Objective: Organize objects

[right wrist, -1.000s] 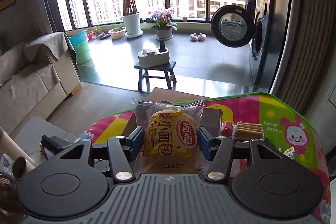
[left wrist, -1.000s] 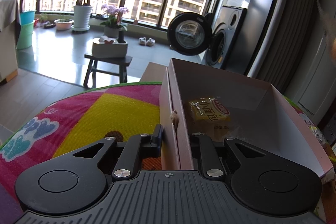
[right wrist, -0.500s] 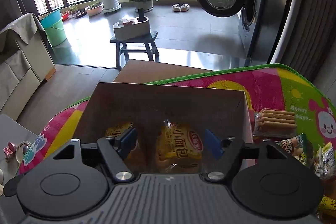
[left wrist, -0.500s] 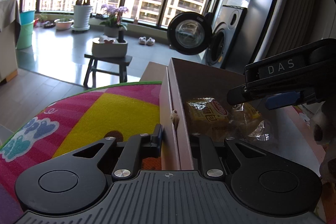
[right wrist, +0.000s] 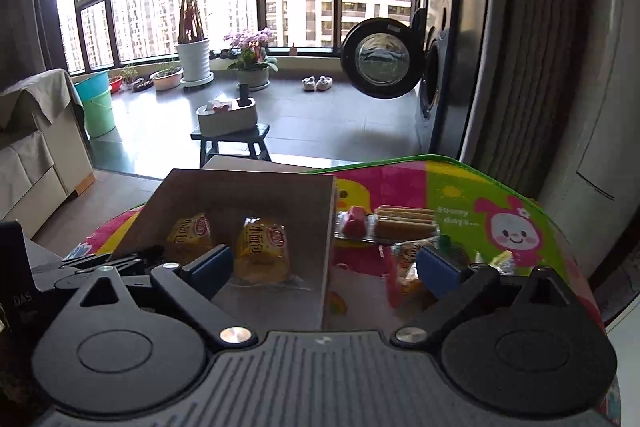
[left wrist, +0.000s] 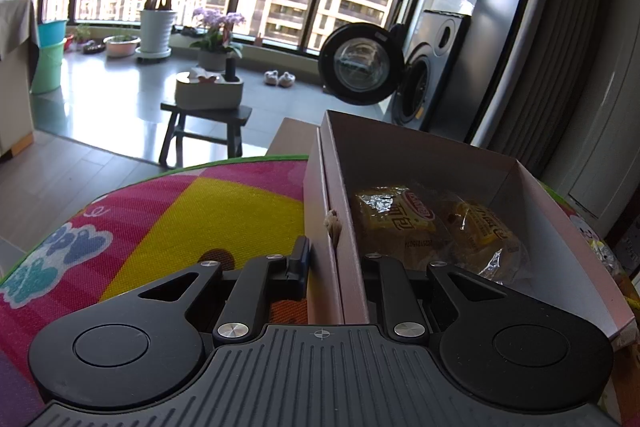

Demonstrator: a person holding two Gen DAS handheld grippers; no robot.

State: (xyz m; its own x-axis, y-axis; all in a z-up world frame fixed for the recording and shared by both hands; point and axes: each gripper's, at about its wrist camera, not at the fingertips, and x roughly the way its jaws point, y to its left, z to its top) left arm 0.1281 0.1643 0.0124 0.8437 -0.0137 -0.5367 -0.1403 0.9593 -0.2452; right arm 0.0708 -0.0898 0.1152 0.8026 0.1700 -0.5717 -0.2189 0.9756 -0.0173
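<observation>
left claw [left wrist: 334,267] pinches the box [left wrist: 440,163] wall, likely steadying it (two bread packets [right wrist: 262,251] lie inside); right claw [right wrist: 324,267] hangs spread and empty above the remaining snacks [right wrist: 404,223] on the bench.

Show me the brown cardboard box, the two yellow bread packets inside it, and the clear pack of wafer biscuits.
brown cardboard box [right wrist: 244,193]: right wrist view, far inner wall.
yellow bread packets [right wrist: 262,253]: right wrist view, front of the right packet.
clear pack of wafer biscuits [right wrist: 404,223]: right wrist view, biscuit stack.

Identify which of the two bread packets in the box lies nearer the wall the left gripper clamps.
The bread packet beside that wall; the other packet lies farther right.
</observation>
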